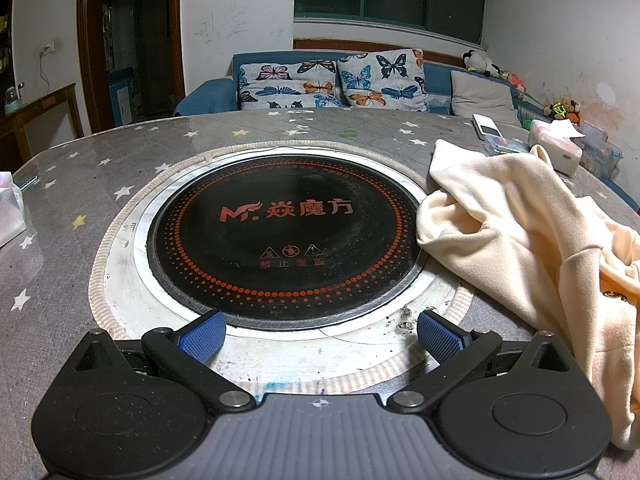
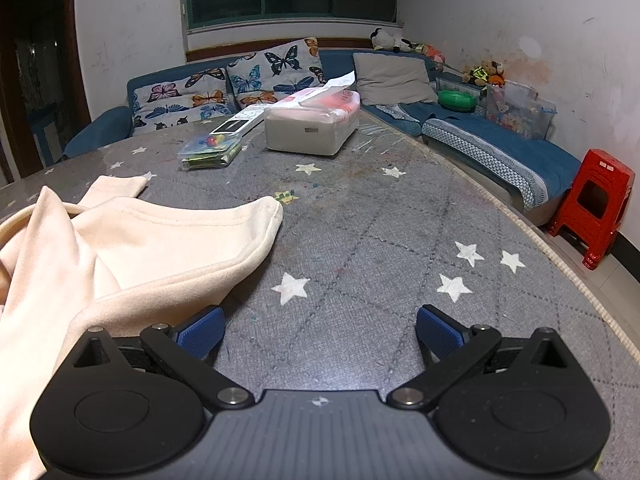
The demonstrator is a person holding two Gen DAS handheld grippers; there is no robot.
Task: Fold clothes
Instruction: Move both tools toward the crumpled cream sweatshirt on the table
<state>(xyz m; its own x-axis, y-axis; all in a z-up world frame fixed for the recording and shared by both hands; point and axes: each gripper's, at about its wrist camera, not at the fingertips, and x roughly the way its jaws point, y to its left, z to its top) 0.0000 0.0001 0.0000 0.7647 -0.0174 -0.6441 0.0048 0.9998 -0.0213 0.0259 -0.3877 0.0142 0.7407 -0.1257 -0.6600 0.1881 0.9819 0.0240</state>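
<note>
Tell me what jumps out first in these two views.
The round black hotplate with red lettering, set into the middle of the grey starred table, dominates the left wrist view. A crumpled cream garment lies just right of it, its edge overlapping the hotplate's rim. Behind the table, butterfly cushions line a blue sofa.
</note>
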